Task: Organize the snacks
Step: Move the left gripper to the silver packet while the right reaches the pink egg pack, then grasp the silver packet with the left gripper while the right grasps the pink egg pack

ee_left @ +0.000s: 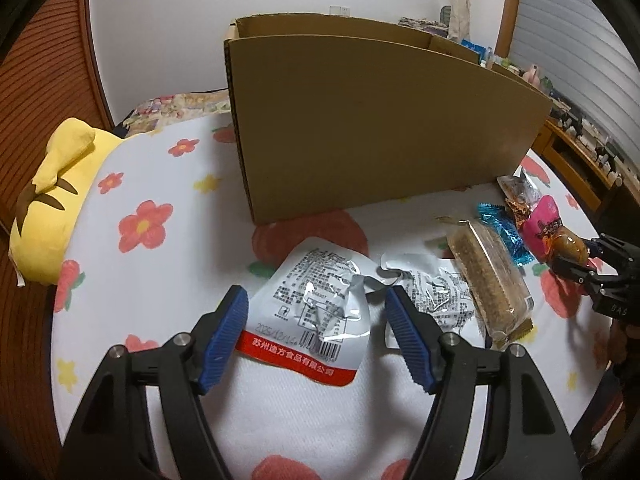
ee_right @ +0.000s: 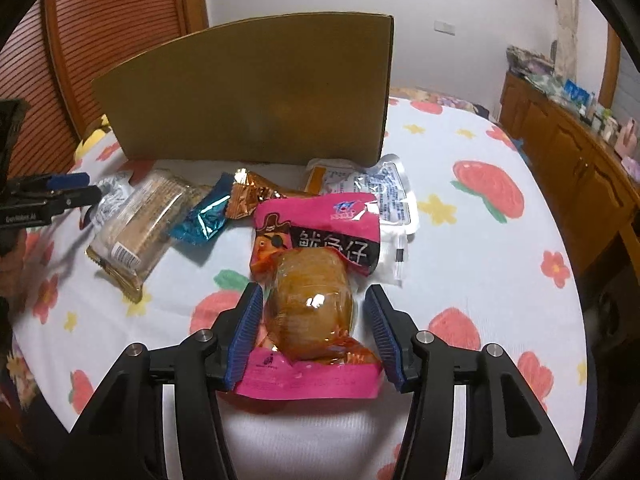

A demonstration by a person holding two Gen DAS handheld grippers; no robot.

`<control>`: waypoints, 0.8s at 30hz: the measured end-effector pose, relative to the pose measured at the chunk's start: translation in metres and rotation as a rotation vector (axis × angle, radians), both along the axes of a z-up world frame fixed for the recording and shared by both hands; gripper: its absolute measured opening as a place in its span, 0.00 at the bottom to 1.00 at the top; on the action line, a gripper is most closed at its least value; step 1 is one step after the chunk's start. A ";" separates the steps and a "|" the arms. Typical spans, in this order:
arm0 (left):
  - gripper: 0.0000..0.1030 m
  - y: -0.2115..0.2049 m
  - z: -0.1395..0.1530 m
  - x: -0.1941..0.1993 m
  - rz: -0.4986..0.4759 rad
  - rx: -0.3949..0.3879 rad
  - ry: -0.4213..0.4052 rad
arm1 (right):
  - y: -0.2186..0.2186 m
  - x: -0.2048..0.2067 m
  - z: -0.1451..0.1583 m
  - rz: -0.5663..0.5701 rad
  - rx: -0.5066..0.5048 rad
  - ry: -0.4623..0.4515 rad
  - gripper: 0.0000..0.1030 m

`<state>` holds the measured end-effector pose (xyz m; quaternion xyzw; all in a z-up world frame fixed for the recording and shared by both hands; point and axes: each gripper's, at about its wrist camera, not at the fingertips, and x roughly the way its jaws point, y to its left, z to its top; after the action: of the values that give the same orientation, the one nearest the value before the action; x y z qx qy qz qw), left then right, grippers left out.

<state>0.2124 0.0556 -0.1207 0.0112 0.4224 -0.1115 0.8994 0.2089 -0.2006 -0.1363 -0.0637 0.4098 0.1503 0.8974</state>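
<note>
On the flowered bedsheet, a silver snack pouch point(ee_left: 312, 312) with a red bottom strip lies between the blue pads of my left gripper point(ee_left: 316, 294), which is open and straddles it. Its right pad stands clear of the pouch. A pink squid-snack pouch point(ee_right: 316, 280) with a brown bulge lies flat between the pads of my right gripper point(ee_right: 312, 300), also open, with a gap at the right pad. Behind the snacks stands an open cardboard box point(ee_left: 380, 120) point(ee_right: 256, 92). The right gripper point(ee_left: 570, 260) shows at the left view's right edge, over the pink pouch point(ee_left: 546, 224).
A second silver pouch point(ee_left: 432, 292), a clear-wrapped brown bar point(ee_left: 488, 280) point(ee_right: 136, 224), a blue candy wrapper point(ee_right: 204, 220), an orange wrapper point(ee_right: 252, 196) and another silver pouch point(ee_right: 384, 192) lie near the box. A yellow plush point(ee_left: 60, 200) sits left; a wooden cabinet point(ee_right: 560, 140) runs along the right.
</note>
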 end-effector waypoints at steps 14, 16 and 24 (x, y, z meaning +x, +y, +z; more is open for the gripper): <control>0.70 -0.006 0.003 0.016 -0.021 0.033 0.022 | 0.006 -0.002 -0.005 0.001 -0.027 -0.015 0.55; 0.66 -0.005 0.004 0.016 -0.023 0.035 0.020 | 0.007 -0.002 -0.005 -0.001 -0.029 -0.015 0.55; 0.65 0.010 0.003 0.012 -0.014 0.062 0.034 | 0.007 -0.001 -0.005 -0.002 -0.029 -0.016 0.55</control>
<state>0.2245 0.0652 -0.1174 0.0400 0.4410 -0.1051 0.8904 0.2075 -0.1932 -0.1410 -0.0776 0.4047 0.1428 0.8999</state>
